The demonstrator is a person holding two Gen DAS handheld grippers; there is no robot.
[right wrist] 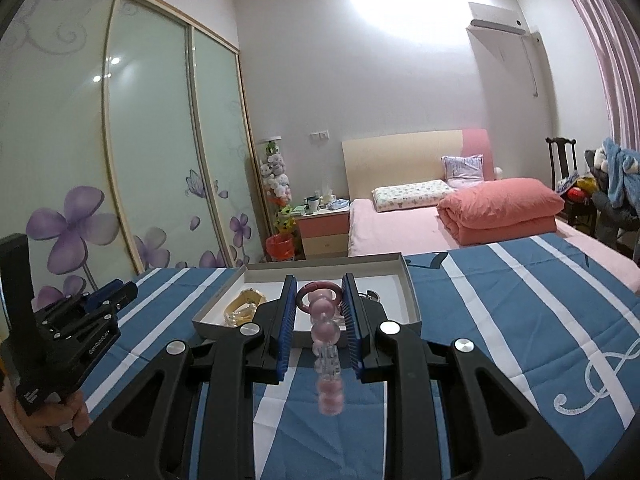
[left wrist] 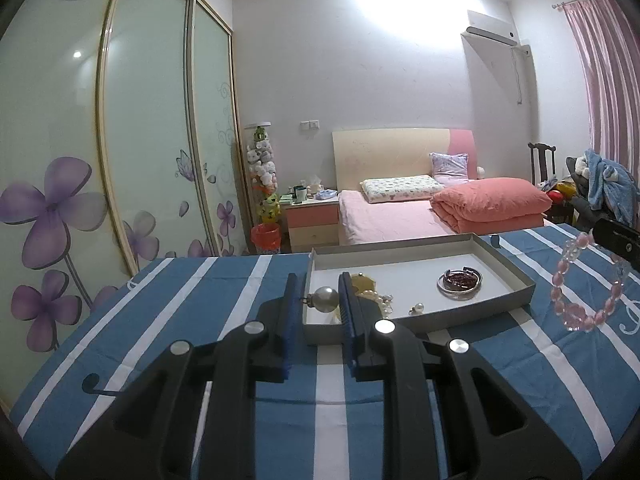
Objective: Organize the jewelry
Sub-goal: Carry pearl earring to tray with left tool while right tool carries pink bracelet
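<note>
My left gripper (left wrist: pixel 318 294) is shut on a large pearl bead (left wrist: pixel 327 299) with a small metal clasp, held just above the near left corner of the grey tray (left wrist: pixel 504 256). In the tray lie a dark red bangle (left wrist: pixel 458 282), a gold piece (left wrist: pixel 362 280), a pearl strand (left wrist: pixel 382 302) and a small pearl earring (left wrist: pixel 418 309). My right gripper (right wrist: pixel 320 300) is shut on a pink bead bracelet (right wrist: pixel 326 332), which hangs down in front of the tray (right wrist: pixel 408 280). The same bracelet (left wrist: pixel 580 292) dangles at the right of the left wrist view.
The tray rests on a blue and white striped cloth (left wrist: pixel 192 320). My left gripper (right wrist: pixel 126 290), in a hand, is at the left of the right wrist view. Behind are a pink bed (left wrist: pixel 400 216), a nightstand (left wrist: pixel 312 220), a sliding wardrobe (left wrist: pixel 140 120) and a chair piled with clothes (left wrist: pixel 600 188).
</note>
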